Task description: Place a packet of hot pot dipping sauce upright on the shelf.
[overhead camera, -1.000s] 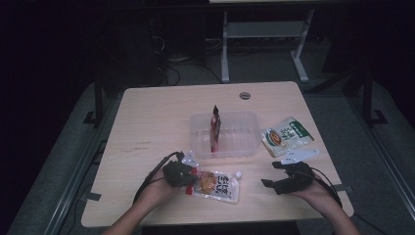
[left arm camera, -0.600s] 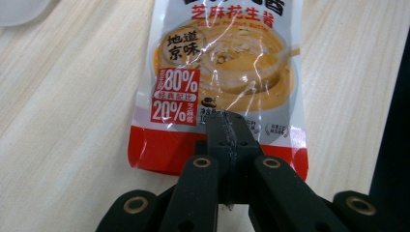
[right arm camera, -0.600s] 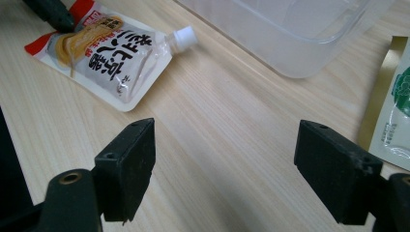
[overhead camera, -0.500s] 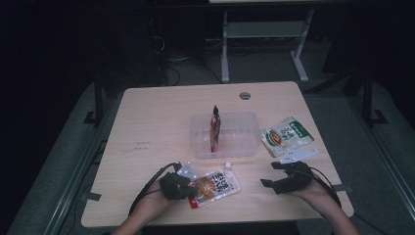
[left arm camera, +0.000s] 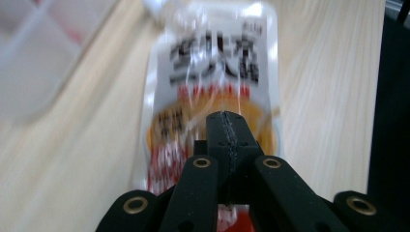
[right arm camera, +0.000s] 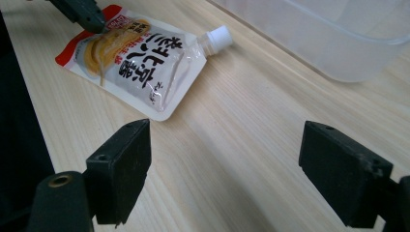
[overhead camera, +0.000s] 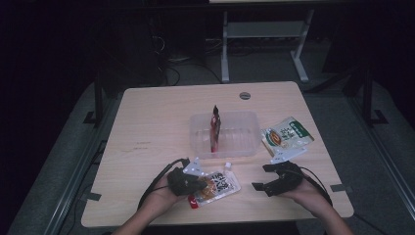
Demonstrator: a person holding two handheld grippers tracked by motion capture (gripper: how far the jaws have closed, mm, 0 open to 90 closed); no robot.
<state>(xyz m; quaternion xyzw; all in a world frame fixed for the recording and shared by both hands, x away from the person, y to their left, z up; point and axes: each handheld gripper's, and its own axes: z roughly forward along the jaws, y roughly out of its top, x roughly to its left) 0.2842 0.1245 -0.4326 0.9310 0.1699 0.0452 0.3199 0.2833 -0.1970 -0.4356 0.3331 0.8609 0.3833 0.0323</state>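
Near the table's front edge, the left gripper pinched the red bottom end of a white spouted pouch printed with black characters and an orange picture, lying flat. The right gripper hovered beside it, jaws spread and just opening wider, holding nothing. Farther back, mid-table, stood a clear plastic container.

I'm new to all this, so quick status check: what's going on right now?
Left gripper shut on spouted pouch. Right gripper open, empty. Pouch lies flat, short of clear tub. Nothing between them.

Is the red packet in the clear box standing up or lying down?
Standing up. The red packet rises on its edge above the rim of the clear box, with its top pointing upward.
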